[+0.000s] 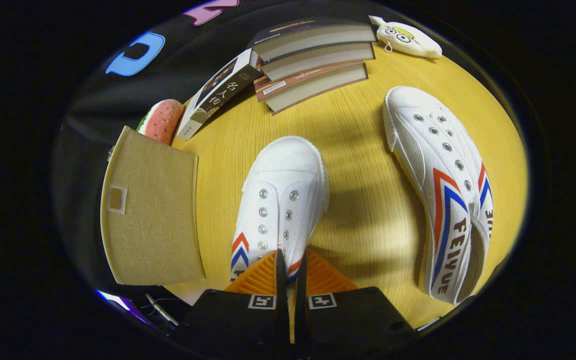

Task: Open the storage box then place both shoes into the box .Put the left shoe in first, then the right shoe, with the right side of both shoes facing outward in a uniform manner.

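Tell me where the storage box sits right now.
The storage box sits at the table edge, left of the shoe gripped by the gripper, just before a watermelon-slice toy.

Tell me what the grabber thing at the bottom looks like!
The gripper has two wide fingers with ridged pads. Behind them sit two black blocks, each wearing a small square black-and-white marker, like a maze sticker.

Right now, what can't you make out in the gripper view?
- Heel of the white canvas shoe between the fingers: hidden behind them, so whether they press on it is unclear.
- Beige fabric storage box: its inside is not visible, and its near corner is cut off.
- Second white canvas shoe with red and blue stripes: its heel is cut off at the edge.
- Watermelon-slice toy: partly hidden behind the box.
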`<state>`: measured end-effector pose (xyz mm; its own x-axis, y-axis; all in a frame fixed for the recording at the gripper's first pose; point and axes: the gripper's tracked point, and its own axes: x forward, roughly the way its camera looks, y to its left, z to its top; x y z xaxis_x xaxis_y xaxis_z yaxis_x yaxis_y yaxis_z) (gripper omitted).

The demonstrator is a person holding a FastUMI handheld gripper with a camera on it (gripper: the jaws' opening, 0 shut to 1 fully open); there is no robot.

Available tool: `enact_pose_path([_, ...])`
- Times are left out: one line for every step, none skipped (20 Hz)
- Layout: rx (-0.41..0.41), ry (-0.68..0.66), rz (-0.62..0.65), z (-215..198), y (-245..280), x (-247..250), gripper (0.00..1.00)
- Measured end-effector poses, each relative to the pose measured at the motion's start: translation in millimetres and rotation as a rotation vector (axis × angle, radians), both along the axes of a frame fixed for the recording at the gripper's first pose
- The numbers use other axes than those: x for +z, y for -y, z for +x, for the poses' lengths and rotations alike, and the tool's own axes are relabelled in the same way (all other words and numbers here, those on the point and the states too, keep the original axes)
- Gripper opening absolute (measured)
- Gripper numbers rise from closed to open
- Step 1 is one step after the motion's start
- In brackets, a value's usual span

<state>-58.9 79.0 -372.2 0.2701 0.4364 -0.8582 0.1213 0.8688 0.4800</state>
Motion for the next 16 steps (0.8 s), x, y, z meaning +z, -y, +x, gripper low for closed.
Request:
enact_pose_path([-0.004, 0.003, 0.004, 2, 3, 3, 0.08])
enact_pose_path([-0.004, 0.012, 0.004, 3, 1, 3, 0.05])
enact_pose_path([0.012, 0.02, 0.0, 2, 2, 7, 0.05])
enact_pose_path([0.02, 0.028, -0.005, 0, 2, 12, 0.05])
enact_pose_path([0.014, 0.03, 0.002, -1, 2, 18, 0.05])
enact_pose_path([0.003, 0.022, 0.016, -2, 0, 25, 0.05])
enact_pose_path([-0.017, 0.017, 0.032, -2, -1, 33, 0.05])
enact_pose_path([-0.029, 0.017, 0.04, 1, -1, 41, 0.05])
enact_pose_path([-0.036, 0.027, 0.039, 4, 0, 49, 0.05])
enact_pose_path([-0.042, 0.041, 0.033, 6, 1, 57, 0.05])
enact_pose_path([-0.045, 0.053, 0.03, 9, 1, 67, 0.05])
enact_pose_path([-0.049, 0.067, 0.034, 11, 0, 80, 0.05])
enact_pose_path([-0.051, 0.079, 0.043, 13, -2, 93, 0.05])
enact_pose_path([-0.055, 0.092, 0.052, 15, -4, 108, 0.05])
enact_pose_path([-0.06, 0.107, 0.058, 17, -6, 122, 0.05])
enact_pose_path([-0.064, 0.126, 0.062, 19, -8, 137, 0.05])
